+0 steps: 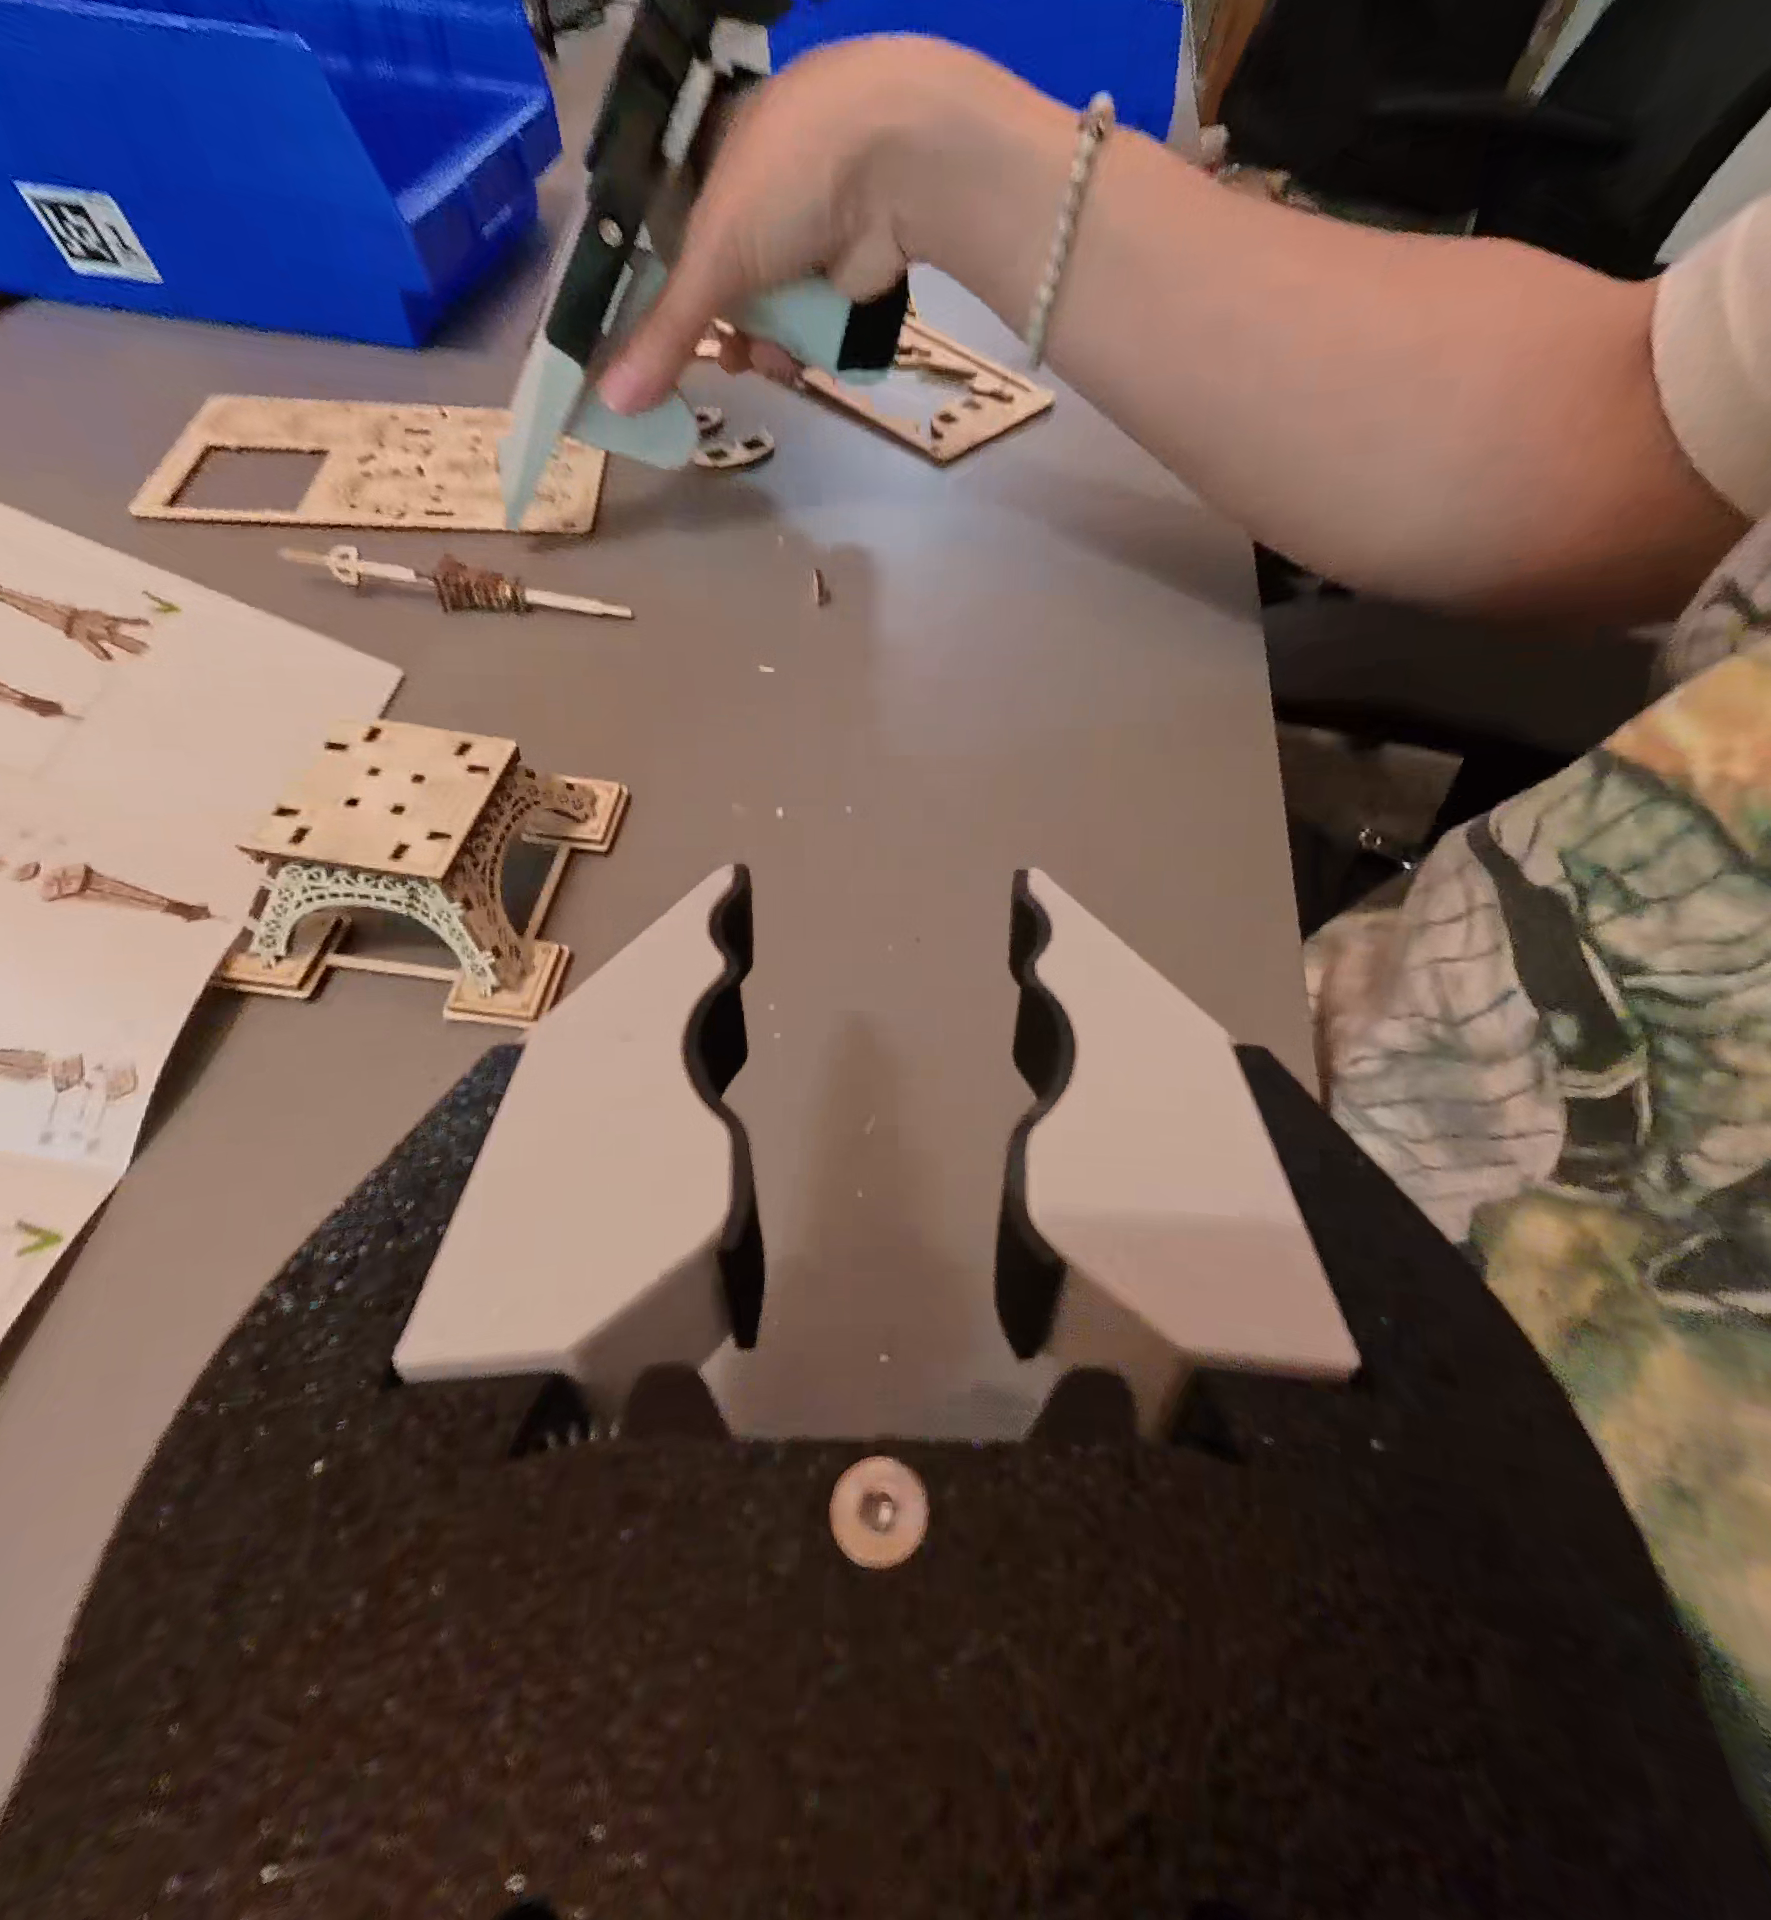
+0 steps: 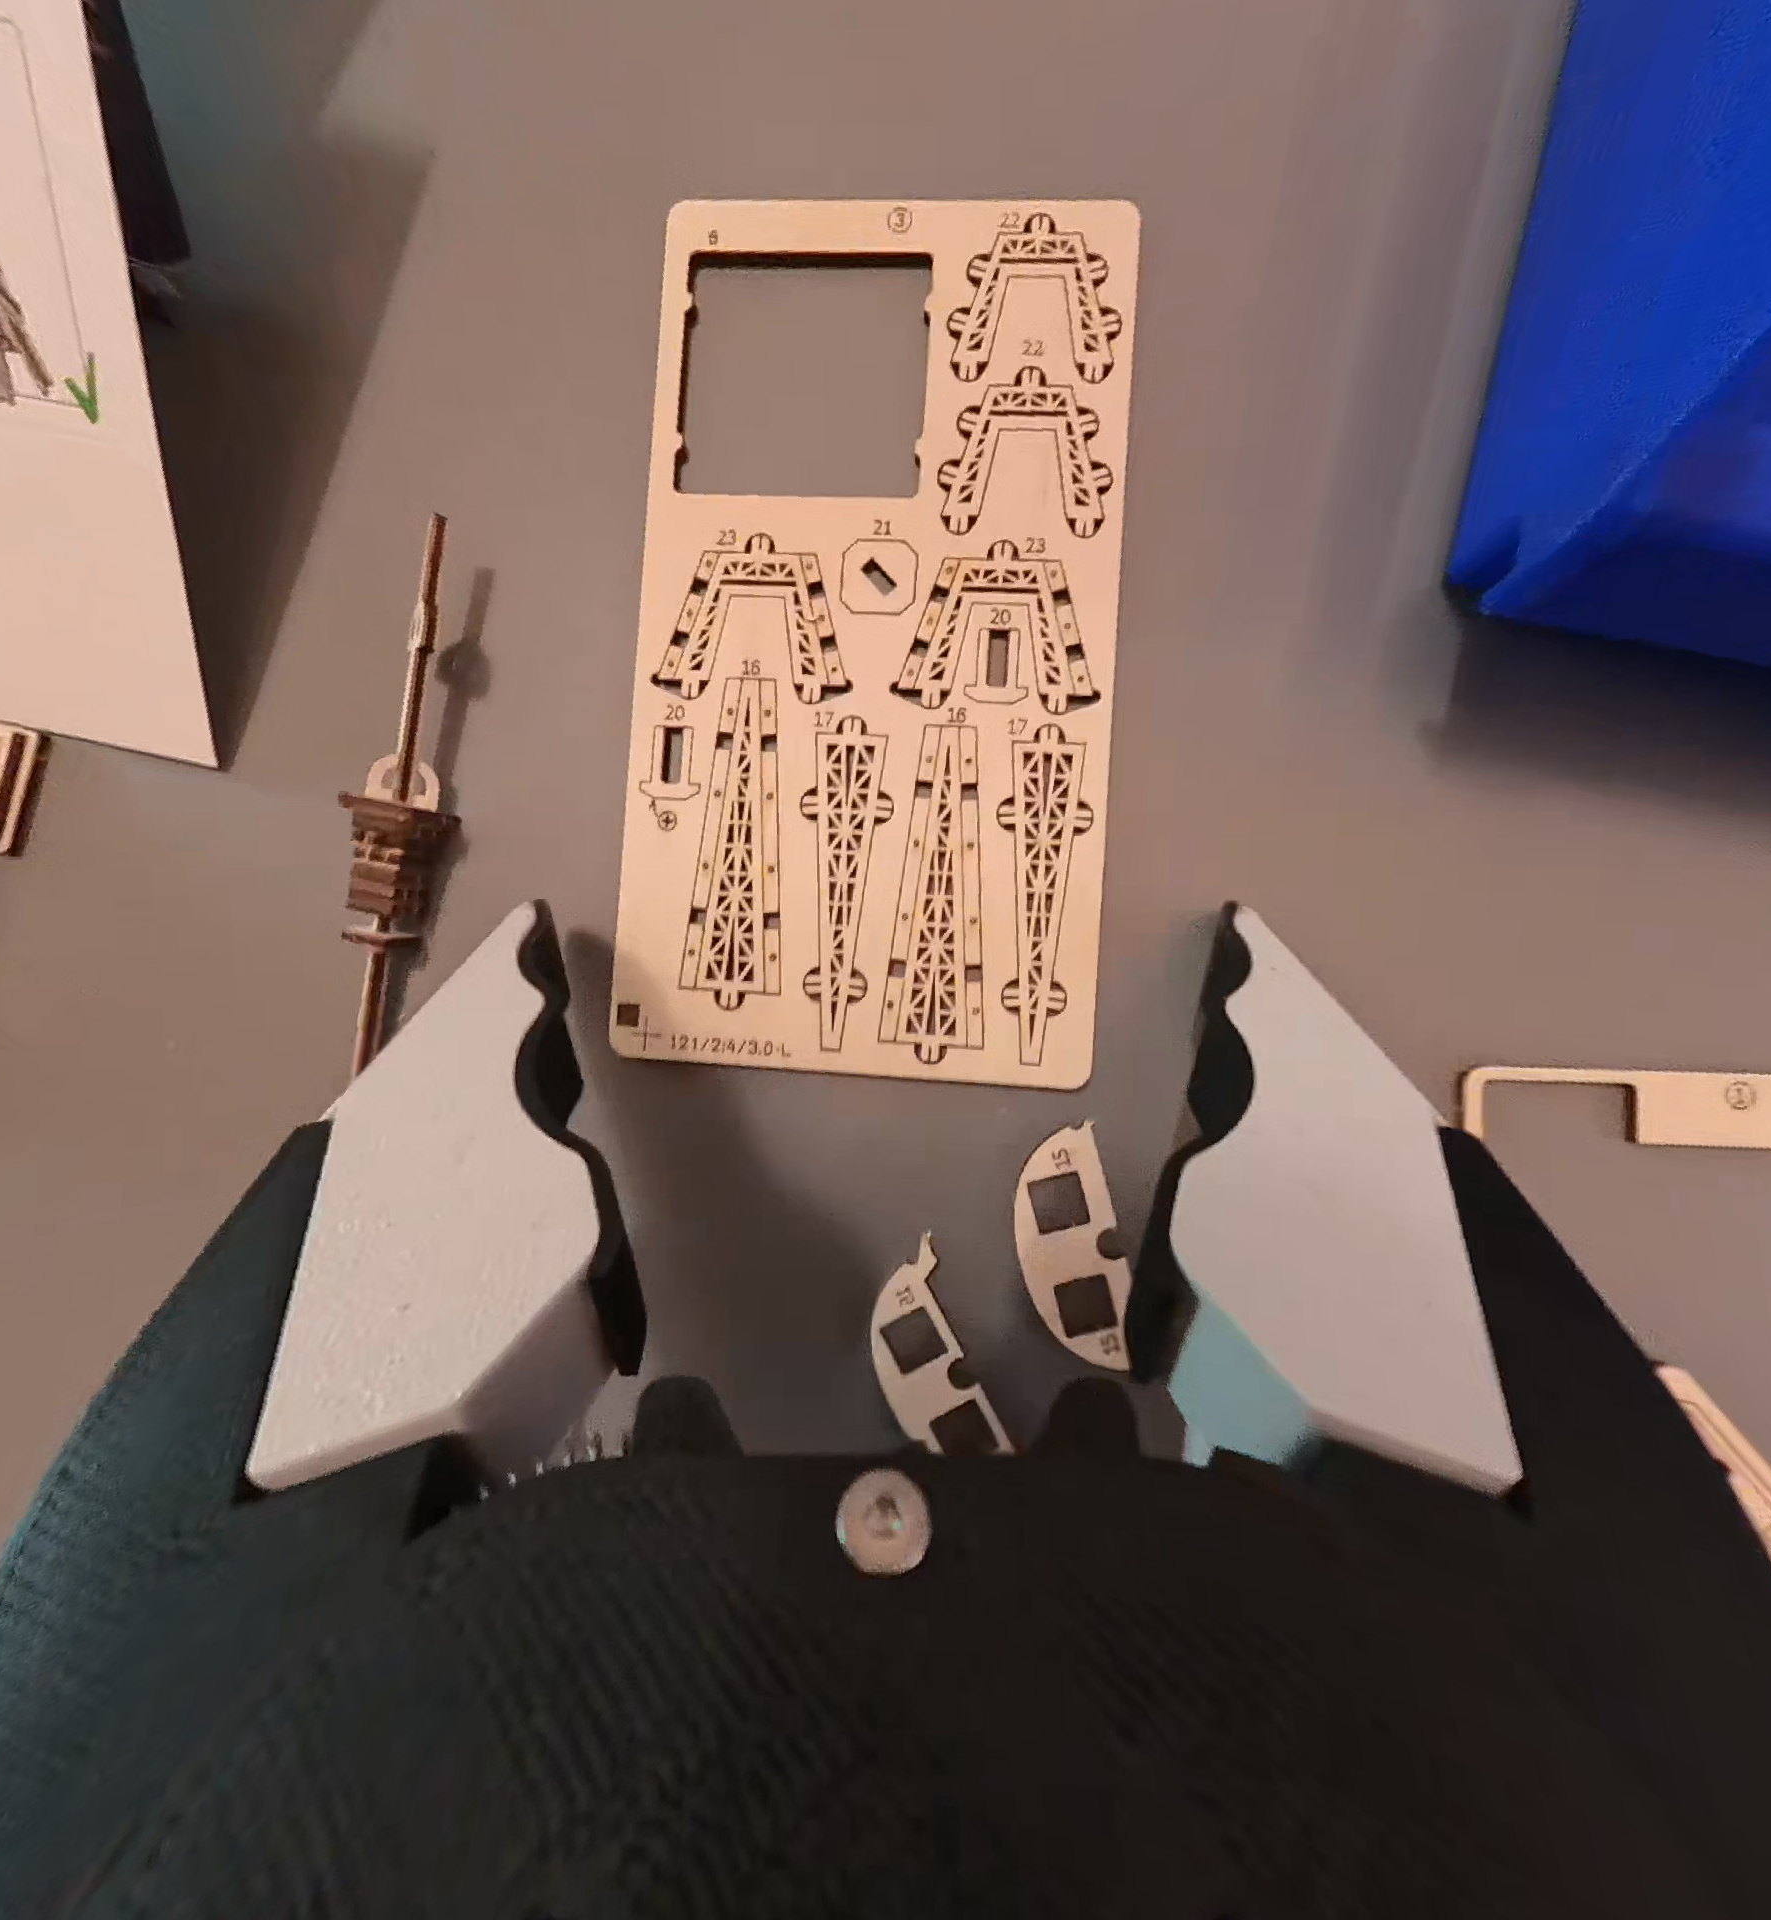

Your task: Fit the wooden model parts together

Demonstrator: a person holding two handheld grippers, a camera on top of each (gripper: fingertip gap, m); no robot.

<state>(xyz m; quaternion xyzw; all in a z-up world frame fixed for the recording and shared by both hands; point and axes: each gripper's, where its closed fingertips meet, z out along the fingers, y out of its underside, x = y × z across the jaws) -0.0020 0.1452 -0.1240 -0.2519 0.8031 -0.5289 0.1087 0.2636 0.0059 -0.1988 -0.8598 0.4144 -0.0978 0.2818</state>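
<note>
The parts sheet [image 2: 886,634] lies flat on the table [image 2: 1276,727] at 12 o'clock from the right gripper [image 2: 886,935], its long axis running along the spread, empty fingers, while the left gripper [image 1: 881,894], also spread and empty, is farther away.

Grey fingers [image 1: 600,1143]; black bodies; camouflage shirt [image 1: 1639,987]

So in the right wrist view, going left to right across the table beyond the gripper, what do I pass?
Instruction sheet → spire assembly → wooden parts sheet → blue bin.
</note>
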